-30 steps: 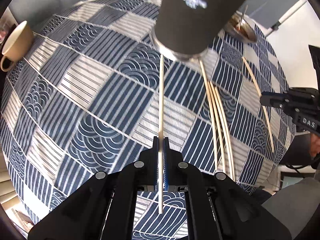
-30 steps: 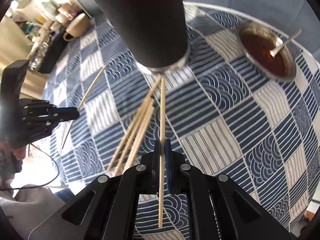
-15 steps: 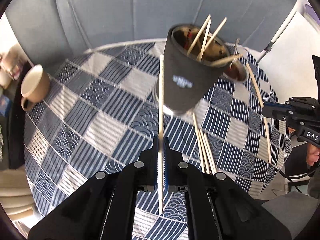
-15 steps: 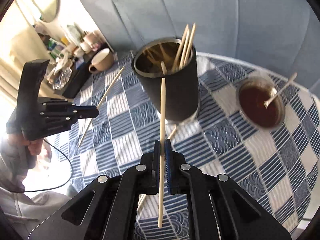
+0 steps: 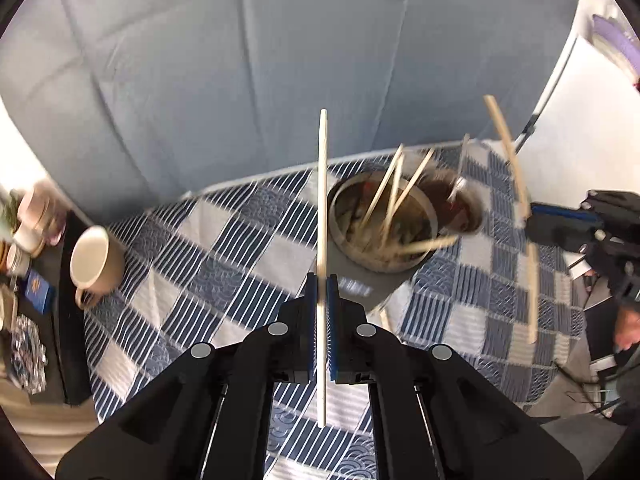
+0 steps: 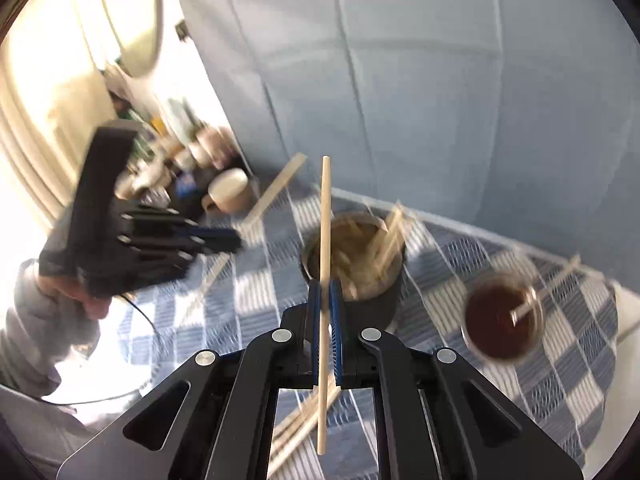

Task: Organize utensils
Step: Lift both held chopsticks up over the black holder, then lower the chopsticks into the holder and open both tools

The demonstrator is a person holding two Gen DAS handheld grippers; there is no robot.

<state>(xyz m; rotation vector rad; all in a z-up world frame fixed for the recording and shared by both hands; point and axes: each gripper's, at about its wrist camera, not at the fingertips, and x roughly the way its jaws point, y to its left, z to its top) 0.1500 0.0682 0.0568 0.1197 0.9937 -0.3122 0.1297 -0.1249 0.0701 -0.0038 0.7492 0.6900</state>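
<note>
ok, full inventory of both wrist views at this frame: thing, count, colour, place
holder cup: 1, dark, centre of table, several chopsticks standing inside
held chopsticks: 2, pale wood, one in each gripper: left's, right's
loose chopsticks: a few, pale wood, lying on the cloth near the cup; count blurred
sauce bowl: 1, dark brown liquid with a utensil in it, right of the cup
mug: 1, beige, left edge of table
tablecloth: 1, blue and white patchwork
sofa: 1, grey-blue, behind the table
shelf clutter: cups and jars, far left, blurred
left gripper: black, shut on a chopstick
right gripper: black, shut on a chopstick
</note>
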